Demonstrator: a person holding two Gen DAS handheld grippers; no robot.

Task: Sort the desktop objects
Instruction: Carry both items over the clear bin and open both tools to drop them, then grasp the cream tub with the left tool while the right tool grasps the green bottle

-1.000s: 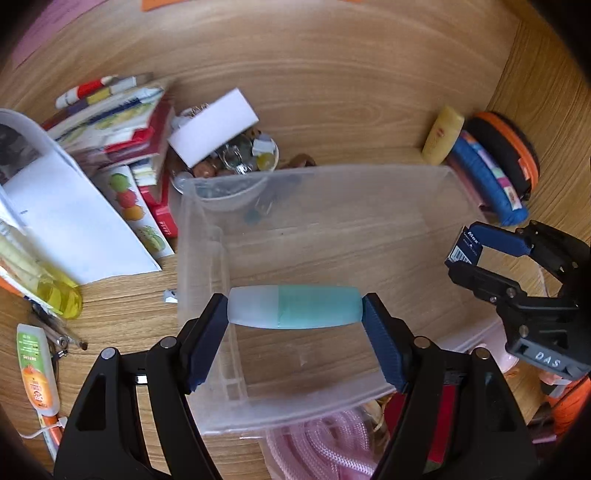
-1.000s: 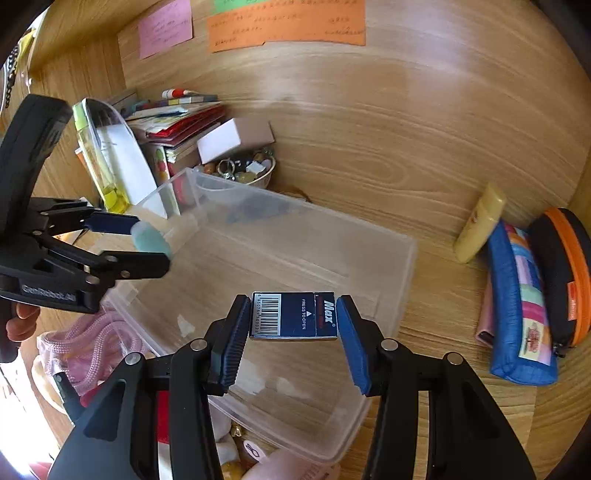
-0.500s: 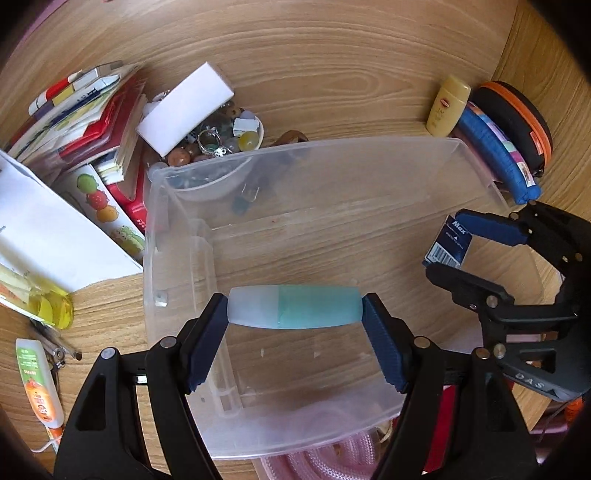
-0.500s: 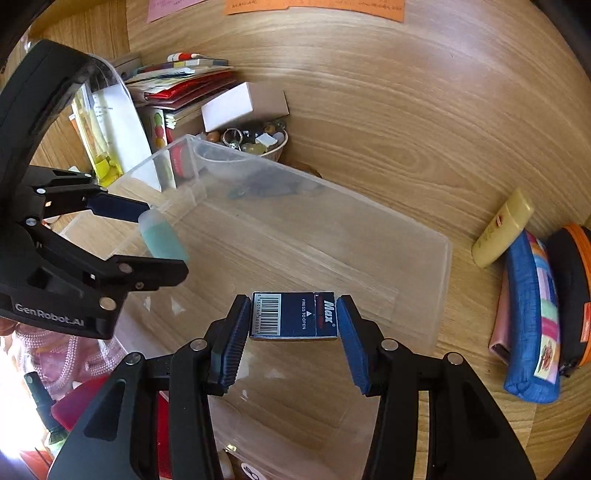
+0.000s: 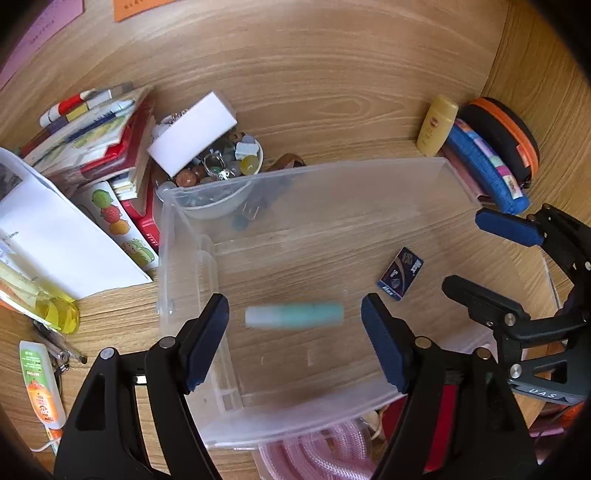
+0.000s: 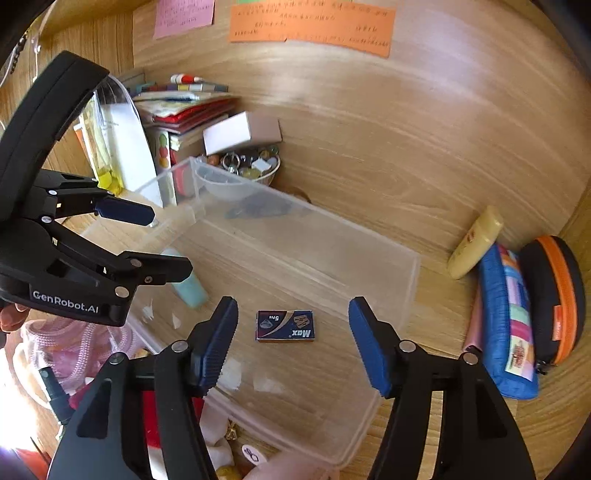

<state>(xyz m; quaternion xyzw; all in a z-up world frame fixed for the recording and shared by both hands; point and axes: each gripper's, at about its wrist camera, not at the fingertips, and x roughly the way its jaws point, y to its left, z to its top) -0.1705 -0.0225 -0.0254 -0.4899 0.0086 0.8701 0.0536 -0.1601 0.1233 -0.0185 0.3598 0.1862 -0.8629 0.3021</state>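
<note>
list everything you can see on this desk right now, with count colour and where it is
clear plastic bin: 1, transparent, middle of the desk
tube: 1, teal and white, blurred, inside the bin, between the left tool's open pads
small box: 1, dark blue, "Max" print, flat on the bin floor
bowl of trinkets: 1, white, behind the bin
white box: 1, resting on the bowl
stack of books: 1, red and mixed, back left
yellow bottle: 1, back right
pencil cases: 2, blue patterned and black with orange, far right
glue bottle: 1, white and orange, left edge
sticky notes: 2, orange and pink, back wall
left tool: 1, black, blue pads, opening
right tool: 1, same, opening above the small box
</note>
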